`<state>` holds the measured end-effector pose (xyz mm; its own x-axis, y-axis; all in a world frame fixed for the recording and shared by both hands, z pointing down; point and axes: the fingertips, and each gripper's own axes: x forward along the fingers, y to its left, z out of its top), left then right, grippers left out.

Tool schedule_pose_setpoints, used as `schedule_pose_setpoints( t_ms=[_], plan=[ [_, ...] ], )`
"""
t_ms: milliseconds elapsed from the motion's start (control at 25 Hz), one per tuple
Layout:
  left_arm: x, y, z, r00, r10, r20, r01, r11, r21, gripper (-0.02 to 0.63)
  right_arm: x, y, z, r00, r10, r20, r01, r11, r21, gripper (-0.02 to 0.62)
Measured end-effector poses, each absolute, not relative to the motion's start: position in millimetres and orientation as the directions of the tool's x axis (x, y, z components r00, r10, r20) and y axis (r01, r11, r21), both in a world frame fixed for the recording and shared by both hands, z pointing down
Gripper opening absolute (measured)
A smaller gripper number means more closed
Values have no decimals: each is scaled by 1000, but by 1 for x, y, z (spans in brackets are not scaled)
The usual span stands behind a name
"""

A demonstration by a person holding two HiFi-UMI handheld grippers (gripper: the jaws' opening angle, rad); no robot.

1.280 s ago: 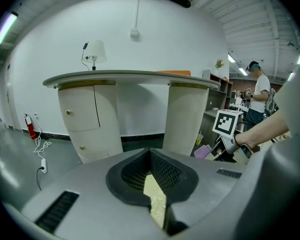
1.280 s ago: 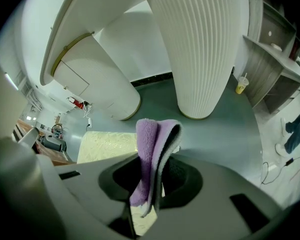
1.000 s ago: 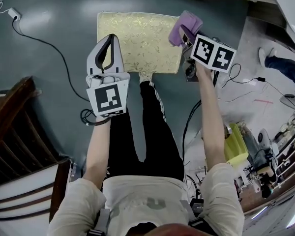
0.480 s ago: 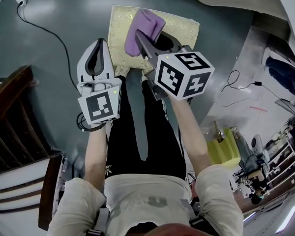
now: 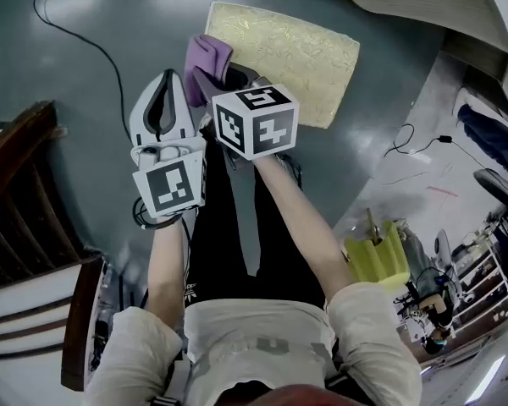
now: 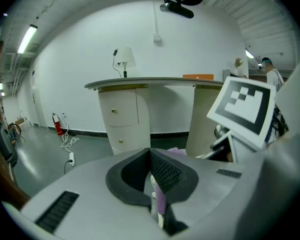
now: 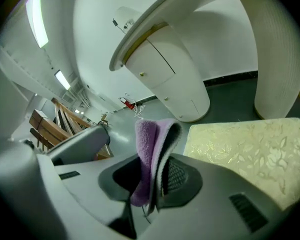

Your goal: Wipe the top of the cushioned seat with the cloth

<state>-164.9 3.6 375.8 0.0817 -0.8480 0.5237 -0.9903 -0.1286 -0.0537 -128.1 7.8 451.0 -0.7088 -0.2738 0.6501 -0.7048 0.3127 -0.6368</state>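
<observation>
The right claw [image 7: 159, 159] is gripping the purple cloth [image 7: 149, 139], its jaws closing on a fold that is standing up out of them and curling over at the top. The seat [image 7: 250, 149], a pale gold patterned cushion, is lying on the floor [image 5: 85, 66] to the right of that claw and a little farther off. In the head view its long axis is running left to right, slightly tilted, with the right end sitting nearer than the left. In that view the cloth is hovering at the seat's left edge, about at the near left corner. The right gripper view is showing it raised above the cushion and, as far as I can judge, not touching it. The coming wipe is therefore turning on one direction: the claw is needing to come down and travel rightward along the seat's length, since almost the whole top is lying on that side. The left claw [image 6: 151, 156] is hanging just beside the right one, on its left and over bare floor. Its jaws are drawn together and appear to be gripping nothing. The right claw is clearly the nearer one to the seat, and it is already carrying the cloth.
</observation>
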Motion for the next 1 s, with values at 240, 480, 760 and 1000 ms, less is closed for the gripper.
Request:
schedule_pose_setpoints(
  t_ms=[240,480,760,1000],
  plan=[
    [-173,0,377,81,-850,520,-990,-129,-57,6,-133,17,503,-654,-223,723,-745,358,-563,91],
    [-168,-9,381,87,-847,525,-990,-133,-51,6,-126,11,536,-610,-189,769,-770,368,-521,91],
    [-170,-6,379,98,-854,510,-990,-134,-34,6,-130,13,546,-577,-185,795,-788,382,-483,91],
    [-162,-6,378,109,-855,507,-989,-144,-30,6,-129,12,547,-573,-184,799,-792,375,-481,92]
  ],
)
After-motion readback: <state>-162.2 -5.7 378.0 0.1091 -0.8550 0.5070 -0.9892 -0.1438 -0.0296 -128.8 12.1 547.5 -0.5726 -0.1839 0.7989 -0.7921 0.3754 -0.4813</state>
